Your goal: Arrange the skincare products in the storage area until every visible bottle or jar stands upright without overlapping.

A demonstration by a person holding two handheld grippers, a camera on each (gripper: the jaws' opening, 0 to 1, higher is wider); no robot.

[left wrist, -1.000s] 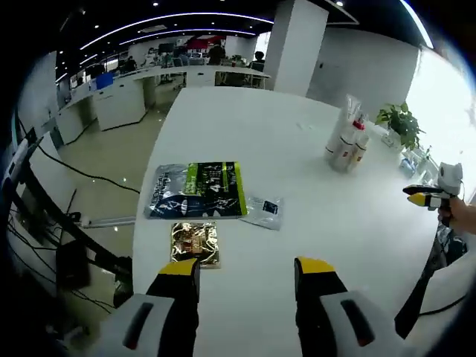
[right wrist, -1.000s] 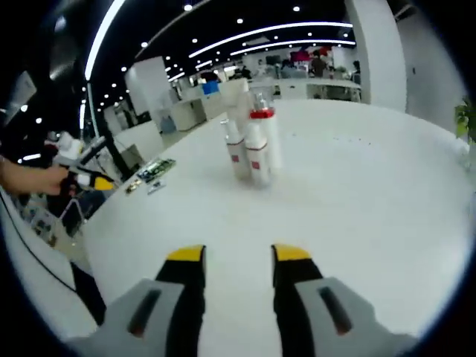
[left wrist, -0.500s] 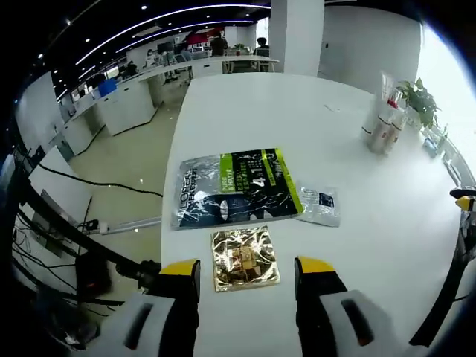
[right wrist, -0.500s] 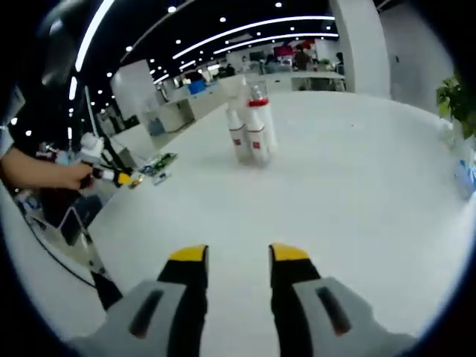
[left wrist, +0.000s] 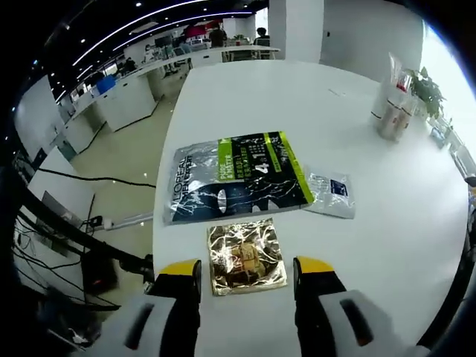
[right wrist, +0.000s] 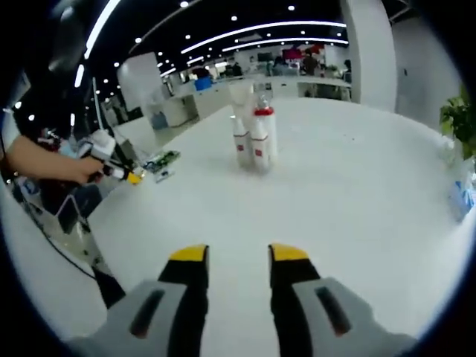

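A cluster of white skincare bottles [right wrist: 253, 141] with red bands and one red cap stands upright mid-table in the right gripper view; the same bottles [left wrist: 392, 113] appear far right in the left gripper view. My left gripper [left wrist: 244, 269] is open just above a gold foil sachet [left wrist: 245, 255] lying flat. Beyond it lie a large silver, black and green packet [left wrist: 230, 186] and a small silver sachet [left wrist: 329, 195]. My right gripper [right wrist: 236, 256] is open over bare table, well short of the bottles. The left gripper [right wrist: 111, 169], held by a hand, shows at the left of the right gripper view.
The white table [left wrist: 297, 104] has its left edge close to the packets, with floor and cables below. A potted plant [left wrist: 428, 91] stands past the bottles. A blue-printed item [right wrist: 462, 184] lies at the table's right edge. Office desks fill the background.
The left gripper view has moved closer to the gold sachet, which now lies just ahead of the jaws. The right gripper view has shifted slightly; the bottles stand as before.
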